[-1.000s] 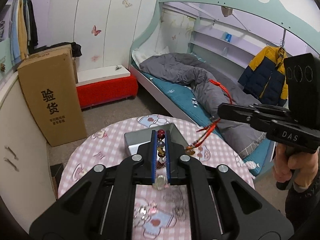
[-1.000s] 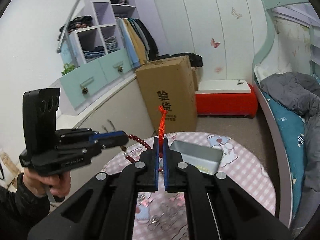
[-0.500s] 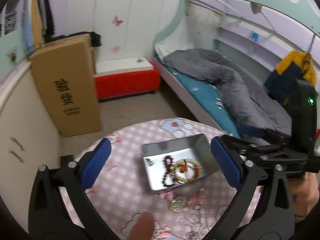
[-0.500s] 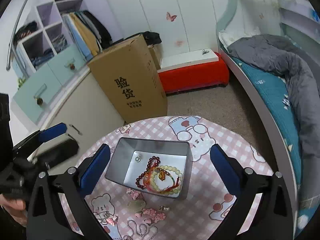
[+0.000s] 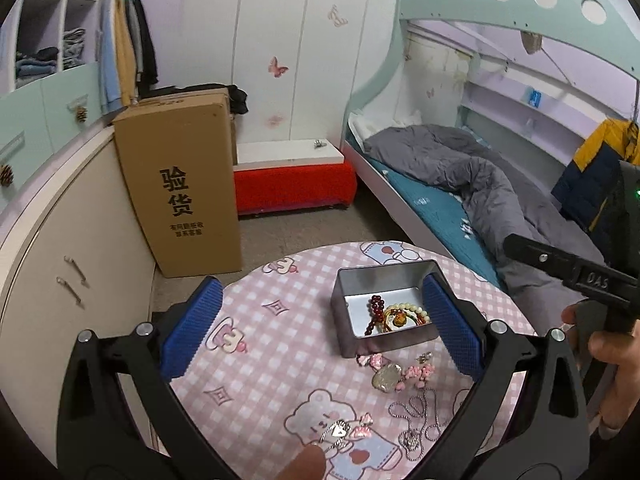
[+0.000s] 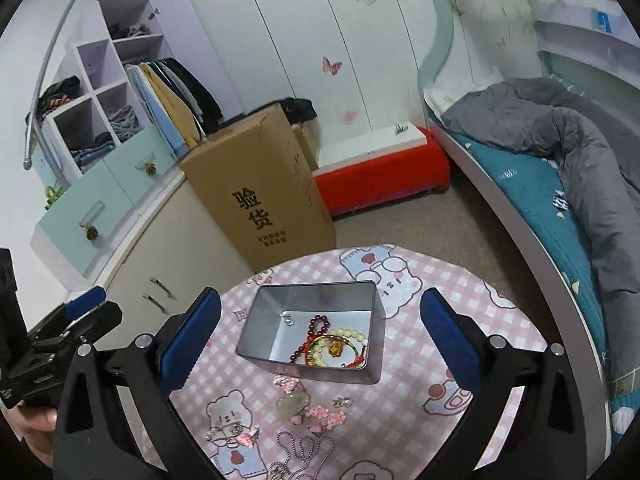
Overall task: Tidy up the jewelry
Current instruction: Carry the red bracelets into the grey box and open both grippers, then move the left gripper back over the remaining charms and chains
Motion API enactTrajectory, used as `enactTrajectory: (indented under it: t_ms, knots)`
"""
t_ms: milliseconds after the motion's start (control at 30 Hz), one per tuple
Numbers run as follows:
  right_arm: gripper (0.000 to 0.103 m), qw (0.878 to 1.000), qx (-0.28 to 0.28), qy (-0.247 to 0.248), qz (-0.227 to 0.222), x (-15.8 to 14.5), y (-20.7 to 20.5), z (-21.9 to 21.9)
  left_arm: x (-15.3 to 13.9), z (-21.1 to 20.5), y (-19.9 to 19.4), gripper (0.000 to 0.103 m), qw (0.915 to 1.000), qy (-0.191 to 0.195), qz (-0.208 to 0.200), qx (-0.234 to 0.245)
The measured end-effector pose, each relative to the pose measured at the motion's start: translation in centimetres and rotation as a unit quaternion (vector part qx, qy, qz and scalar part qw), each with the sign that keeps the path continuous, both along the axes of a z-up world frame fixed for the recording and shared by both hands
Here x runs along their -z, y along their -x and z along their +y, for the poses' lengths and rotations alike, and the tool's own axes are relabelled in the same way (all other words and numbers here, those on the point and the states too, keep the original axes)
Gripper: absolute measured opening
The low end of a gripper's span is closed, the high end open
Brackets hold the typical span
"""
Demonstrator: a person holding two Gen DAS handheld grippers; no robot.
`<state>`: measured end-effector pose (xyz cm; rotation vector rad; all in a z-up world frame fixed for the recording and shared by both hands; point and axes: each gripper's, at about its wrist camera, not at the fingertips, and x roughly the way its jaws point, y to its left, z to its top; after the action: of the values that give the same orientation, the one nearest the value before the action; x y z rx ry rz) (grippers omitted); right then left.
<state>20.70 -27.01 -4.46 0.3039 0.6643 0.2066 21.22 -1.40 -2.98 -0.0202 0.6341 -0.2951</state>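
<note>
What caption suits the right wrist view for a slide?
Open right claw above a metal tin holding beaded bracelets; more jewelry lies on the checked tablecloth.

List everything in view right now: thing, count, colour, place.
tin: 1, silver, middle of table
bracelets: dark red bead string, pale bead loop, red cord, inside tin
green stone pendant: 1, on cloth in front of tin
pink charms: a few, beside pendant
silver chain: 1, near edge of table
table: 1, round, pink check cloth
cardboard box: 1, brown, on floor behind table
bench: 1, red with white top, by wall
bed: 1, teal sheet, grey quilt
left tool: open, empty
right tool: open, empty
hands: 2, gripping tool handles
</note>
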Motion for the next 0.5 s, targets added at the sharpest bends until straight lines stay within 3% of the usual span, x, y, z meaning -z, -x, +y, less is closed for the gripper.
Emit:
enactTrajectory:
  t_ms: [500]
  knots:
    - [0.096,0.998,0.005,0.033,-0.047,-1.7,7.1,0.4,0.0,2.4,4.7,0.097,0.9997,0.0,-0.022,-0.012]
